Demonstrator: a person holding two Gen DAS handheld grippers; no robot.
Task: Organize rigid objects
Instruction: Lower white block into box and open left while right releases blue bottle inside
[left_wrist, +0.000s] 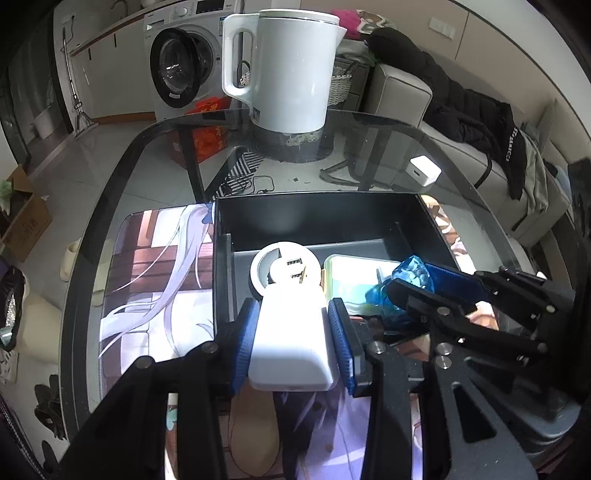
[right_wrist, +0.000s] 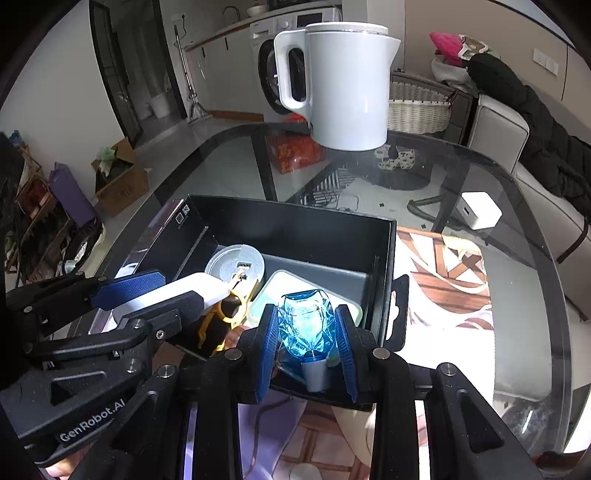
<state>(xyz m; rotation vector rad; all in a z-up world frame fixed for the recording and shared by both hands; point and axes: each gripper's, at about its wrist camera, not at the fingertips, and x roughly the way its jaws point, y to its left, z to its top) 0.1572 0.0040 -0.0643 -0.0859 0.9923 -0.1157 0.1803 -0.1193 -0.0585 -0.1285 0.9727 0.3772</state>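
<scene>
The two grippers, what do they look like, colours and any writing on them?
Both the left gripper and the right gripper are black skeletal linkages with silver pivot pins and triangular cut-outs. Their fingers carry blue ribbed pads. White lettering "GenRobot.AI" marks the left gripper's frame in the right wrist view. No cables or sleeves show.

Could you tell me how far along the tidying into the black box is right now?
Done: a round grey USB hub and a pale lidded container already lie in the black box. In hand: the left gripper clamps a white charger, the right gripper a blue faceted bottle, both over the box. Left: releasing both, plus the small white adapter on the glass table.
</scene>
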